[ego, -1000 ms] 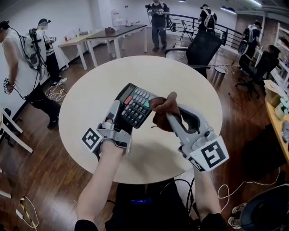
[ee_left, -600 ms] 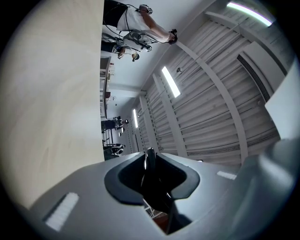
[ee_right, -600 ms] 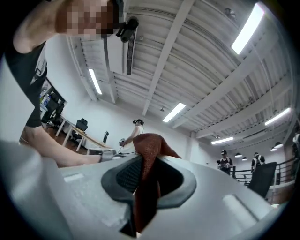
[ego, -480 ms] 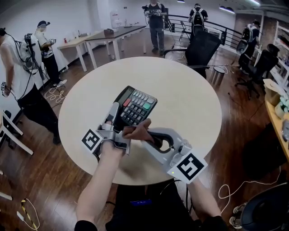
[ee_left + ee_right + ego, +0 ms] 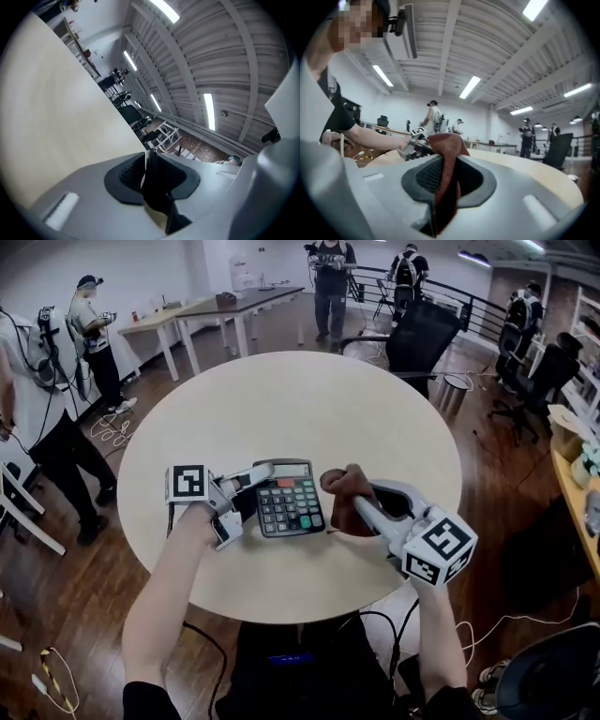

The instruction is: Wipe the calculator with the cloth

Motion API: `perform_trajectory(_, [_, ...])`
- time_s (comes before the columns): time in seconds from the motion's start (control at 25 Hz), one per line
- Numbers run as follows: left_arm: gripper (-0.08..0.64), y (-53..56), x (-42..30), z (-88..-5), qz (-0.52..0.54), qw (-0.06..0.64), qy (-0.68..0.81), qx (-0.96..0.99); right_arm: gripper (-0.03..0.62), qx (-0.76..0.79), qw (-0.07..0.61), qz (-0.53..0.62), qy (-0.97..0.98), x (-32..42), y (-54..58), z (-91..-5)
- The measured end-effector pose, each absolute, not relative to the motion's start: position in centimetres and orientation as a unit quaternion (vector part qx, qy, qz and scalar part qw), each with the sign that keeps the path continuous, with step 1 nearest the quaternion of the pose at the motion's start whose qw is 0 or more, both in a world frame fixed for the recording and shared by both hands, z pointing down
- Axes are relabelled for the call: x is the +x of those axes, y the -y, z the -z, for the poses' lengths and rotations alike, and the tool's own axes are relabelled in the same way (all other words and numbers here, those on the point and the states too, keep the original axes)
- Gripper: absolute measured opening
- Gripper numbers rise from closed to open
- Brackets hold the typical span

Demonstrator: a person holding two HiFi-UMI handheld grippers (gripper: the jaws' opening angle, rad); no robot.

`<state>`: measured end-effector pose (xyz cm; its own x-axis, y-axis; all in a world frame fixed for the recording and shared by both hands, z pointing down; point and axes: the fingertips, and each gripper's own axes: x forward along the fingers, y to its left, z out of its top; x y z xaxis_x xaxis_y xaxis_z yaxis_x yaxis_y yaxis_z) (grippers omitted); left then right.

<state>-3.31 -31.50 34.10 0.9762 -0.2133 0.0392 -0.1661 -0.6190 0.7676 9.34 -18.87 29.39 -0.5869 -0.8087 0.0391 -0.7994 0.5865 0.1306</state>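
As seen from the head view, reaches both bare forearms in over the near edge of the round worktop [image 5: 234, 399]. Holds the left gripper [image 5: 247, 497] about level, pointed rightward along that edge, marker cube [image 5: 186, 484] turned up by the wrist. Clamps its jaws, set narrow, on the left edge of the calculator [image 5: 291, 501]; in the left gripper view, shows that thin dark edge [image 5: 152, 187] pinched between the pads, with the worktop [image 5: 47, 108] slanting across the left. Holds the right gripper [image 5: 359, 495] level too, pointed leftward and slightly away from the near edge, marker cube out toward the near right edge. Pinches the brown cloth [image 5: 339, 482] in its jaws, closed tight on a fold; in the right gripper view, shows the cloth [image 5: 446, 173] rising between the pads and flopping over at the top, with the left gripper [image 5: 415, 147] and its forearm beyond.

Finds the calculator keys-up and flat, close to the near edge of the worktop, display toward the far edge. Cannot tell whether resting on the worktop or hanging just above. Finds the cloth bunched just beside the calculator's right edge, level with the display and upper keys; cannot tell whether touching. Sets the two grippers facing each other with the calculator between them.
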Motion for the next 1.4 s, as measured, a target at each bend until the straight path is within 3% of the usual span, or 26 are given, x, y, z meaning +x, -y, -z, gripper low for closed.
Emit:
perform_trajectory(0.16, [0.078, 32.8, -1.5, -34.8, -0.075, 0.391, 0.064, 0.915, 0.067, 0.496, 0.077, -0.042, 0.864, 13.2, 23.0, -32.2])
perform_trajectory(0.36, [0.103, 34.3, 1.1, -35.9, -0.171, 0.3, 0.051, 0.937, 0.067, 0.472, 0.112, -0.072, 0.872, 12.8, 25.8, -34.2])
perform_trajectory(0.52, [0.288, 35.9, 2.1, -35.5, -0.169, 0.252, 0.071, 0.95, 0.067, 0.459, 0.142, -0.071, 0.874, 12.6, 27.8, -34.6])
perform_trajectory(0.6, [0.311, 36.4, 0.6, -34.7, -0.153, 0.245, 0.103, 0.952, 0.067, 0.465, 0.158, -0.064, 0.868, 13.1, 29.1, -34.6])
perform_trajectory(0.68, [0.31, 35.0, -1.5, -33.2, -0.105, 0.291, 0.122, 0.943, 0.067, 0.475, 0.185, -0.043, 0.859, 13.7, 30.7, -34.3])
perform_trajectory(0.76, [0.274, 30.8, -2.9, -31.9, -0.042, 0.398, 0.101, 0.911, 0.067, 0.474, 0.22, -0.02, 0.853, 13.7, 32.8, -33.9])
perform_trajectory(0.88, [0.222, 24.2, -3.5, -33.5, -0.032, 0.49, 0.067, 0.869, 0.067, 0.444, 0.266, -0.006, 0.856, 11.7, 35.9, -34.4])
perform_trajectory(1.12, [0.215, 25.3, -3.0, -36.0, -0.012, 0.545, 0.161, 0.823, 0.067, 0.363, 0.277, -0.06, 0.888, 7.0, 36.8, -36.8])
perform_trajectory(1.4, [0.216, 30.5, -4.4, -35.7, 0.022, 0.5, 0.237, 0.833, 0.066, 0.371, 0.231, -0.115, 0.892, 7.8, 33.3, -36.1])
